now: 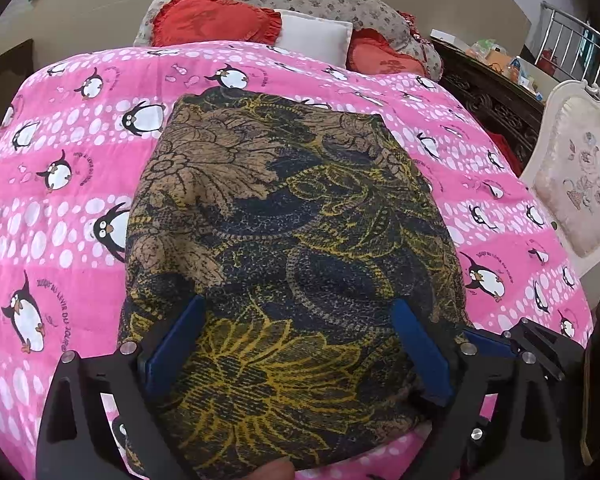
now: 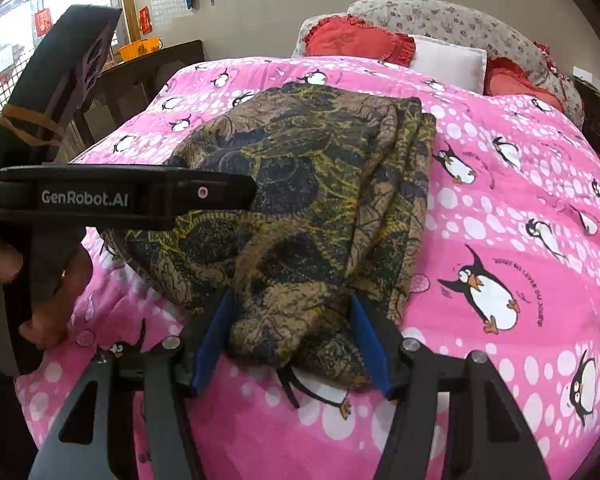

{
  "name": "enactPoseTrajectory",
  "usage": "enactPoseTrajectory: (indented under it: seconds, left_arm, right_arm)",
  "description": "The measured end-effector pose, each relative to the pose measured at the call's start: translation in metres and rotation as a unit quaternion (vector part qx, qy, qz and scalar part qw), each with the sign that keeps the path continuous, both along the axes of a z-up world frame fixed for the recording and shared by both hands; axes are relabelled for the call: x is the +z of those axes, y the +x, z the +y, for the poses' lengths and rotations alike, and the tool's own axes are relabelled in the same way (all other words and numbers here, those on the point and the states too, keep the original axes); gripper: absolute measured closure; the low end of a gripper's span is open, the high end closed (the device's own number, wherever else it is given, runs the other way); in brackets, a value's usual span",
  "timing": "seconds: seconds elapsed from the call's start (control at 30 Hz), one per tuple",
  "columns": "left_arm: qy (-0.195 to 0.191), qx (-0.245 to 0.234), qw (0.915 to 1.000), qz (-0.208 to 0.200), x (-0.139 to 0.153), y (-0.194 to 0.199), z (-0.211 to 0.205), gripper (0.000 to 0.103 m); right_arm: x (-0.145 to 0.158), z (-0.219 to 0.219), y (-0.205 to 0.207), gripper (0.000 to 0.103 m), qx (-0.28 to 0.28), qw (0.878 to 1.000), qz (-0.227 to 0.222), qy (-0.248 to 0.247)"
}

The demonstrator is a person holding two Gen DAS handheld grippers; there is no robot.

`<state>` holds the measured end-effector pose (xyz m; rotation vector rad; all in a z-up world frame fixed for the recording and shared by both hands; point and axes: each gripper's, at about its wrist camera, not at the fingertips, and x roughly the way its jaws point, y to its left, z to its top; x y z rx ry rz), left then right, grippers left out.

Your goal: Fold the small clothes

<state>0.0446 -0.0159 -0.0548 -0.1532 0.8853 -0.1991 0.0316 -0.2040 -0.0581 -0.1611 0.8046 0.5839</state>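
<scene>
A: Where's the folded floral garment (image 1: 292, 248)?
B: Lying mid-bed on the pink penguin quilt (image 1: 60, 184), toward the near edge.
A: Grippers?
B: Left hand-held gripper (image 1: 296, 352) spread wide over it. Right hand-held gripper (image 2: 290, 340) open too, straddling the near corner.

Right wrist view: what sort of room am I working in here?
Most likely a home bedroom. The patterned garment lies on a bed with a pink penguin quilt, and red heart cushions with a white pillow are stacked at its head.
</scene>
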Motion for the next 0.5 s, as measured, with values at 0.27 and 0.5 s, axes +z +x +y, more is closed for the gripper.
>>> enactPoseTrajectory:
  seconds: [0.27, 0.5]
  left_arm:
    - [0.010, 0.001, 0.9999, 0.008, 0.010, -0.008, -0.001, 0.023]
    - [0.021, 0.014, 0.9997, 0.001, 0.026, -0.032, 0.006, 0.023]
  right_arm:
    - [0.000, -0.002, -0.001, 0.041, -0.003, 1.000, -0.002, -0.001]
    - [0.002, -0.003, -0.007, 0.039, -0.012, 1.000, -0.001, -0.007]
